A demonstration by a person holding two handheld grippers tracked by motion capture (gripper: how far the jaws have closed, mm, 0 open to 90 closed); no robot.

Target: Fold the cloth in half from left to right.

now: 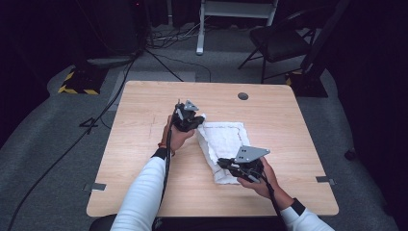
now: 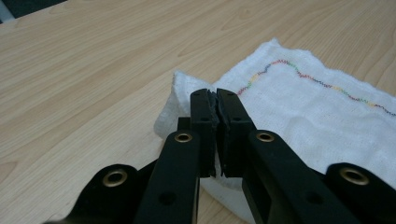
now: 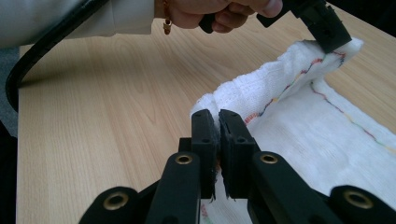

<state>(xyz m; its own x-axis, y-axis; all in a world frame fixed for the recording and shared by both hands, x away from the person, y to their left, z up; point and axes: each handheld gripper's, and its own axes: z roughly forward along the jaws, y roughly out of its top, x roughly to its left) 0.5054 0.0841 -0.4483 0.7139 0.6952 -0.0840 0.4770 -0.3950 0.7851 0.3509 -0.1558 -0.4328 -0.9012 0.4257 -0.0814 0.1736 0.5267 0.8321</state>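
My high view looks forward and down from above the near side, taking in the whole worktop (image 1: 144, 101) and the floor beyond. My left gripper view sits close behind its own tongs (image 2: 215, 100), skimming low over the wood. My right gripper view does likewise, facing the left hand (image 3: 219, 11). All three share the white cloth (image 1: 226, 139).

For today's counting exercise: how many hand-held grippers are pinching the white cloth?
2. The left hand-held gripper pinches the white woven cloth's far corner; the right hand-held gripper pinches its near edge.
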